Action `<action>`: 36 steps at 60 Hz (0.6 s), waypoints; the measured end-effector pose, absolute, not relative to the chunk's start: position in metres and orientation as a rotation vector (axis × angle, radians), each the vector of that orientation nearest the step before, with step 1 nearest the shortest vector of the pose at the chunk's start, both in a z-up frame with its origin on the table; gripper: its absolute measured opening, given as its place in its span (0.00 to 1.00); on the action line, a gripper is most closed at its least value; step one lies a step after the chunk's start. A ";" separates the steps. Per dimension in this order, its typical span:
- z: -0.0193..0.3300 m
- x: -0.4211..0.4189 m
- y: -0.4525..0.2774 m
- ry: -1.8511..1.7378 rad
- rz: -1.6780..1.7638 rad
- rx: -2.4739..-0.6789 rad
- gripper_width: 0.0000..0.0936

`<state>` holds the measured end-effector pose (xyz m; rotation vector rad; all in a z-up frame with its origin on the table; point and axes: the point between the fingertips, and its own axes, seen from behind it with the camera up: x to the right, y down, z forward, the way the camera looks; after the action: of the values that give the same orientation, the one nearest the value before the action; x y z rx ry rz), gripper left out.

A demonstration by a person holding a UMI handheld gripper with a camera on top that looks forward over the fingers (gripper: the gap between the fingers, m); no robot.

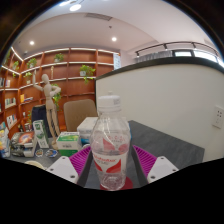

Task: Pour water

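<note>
A clear plastic water bottle [111, 142] with a white cap and a red-and-white label stands upright between my gripper's [113, 163] two fingers. The magenta pads [145, 160] press against its lower half on both sides, and the bottle appears lifted above the dark grey tabletop [165, 140]. Water fills most of the bottle. No cup or receiving vessel can be made out.
Cluttered small items and a green-and-white box [68, 141] lie on the table to the left. A wooden mannequin figure [50, 105] stands beyond them. A white partition wall [180, 95] rises to the right. Bookshelves [60, 65] line the back.
</note>
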<state>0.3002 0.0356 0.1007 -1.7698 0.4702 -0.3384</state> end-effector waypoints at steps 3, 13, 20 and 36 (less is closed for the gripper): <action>0.103 0.296 0.033 0.454 -0.317 -1.766 0.93; 0.105 0.270 -0.003 0.400 -0.274 -1.796 0.95; 0.114 0.248 -0.042 0.380 -0.263 -1.801 0.95; 0.153 0.203 -0.133 0.309 -0.294 -1.792 0.95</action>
<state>0.2030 -0.1327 0.1530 -1.7916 0.3088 -0.2938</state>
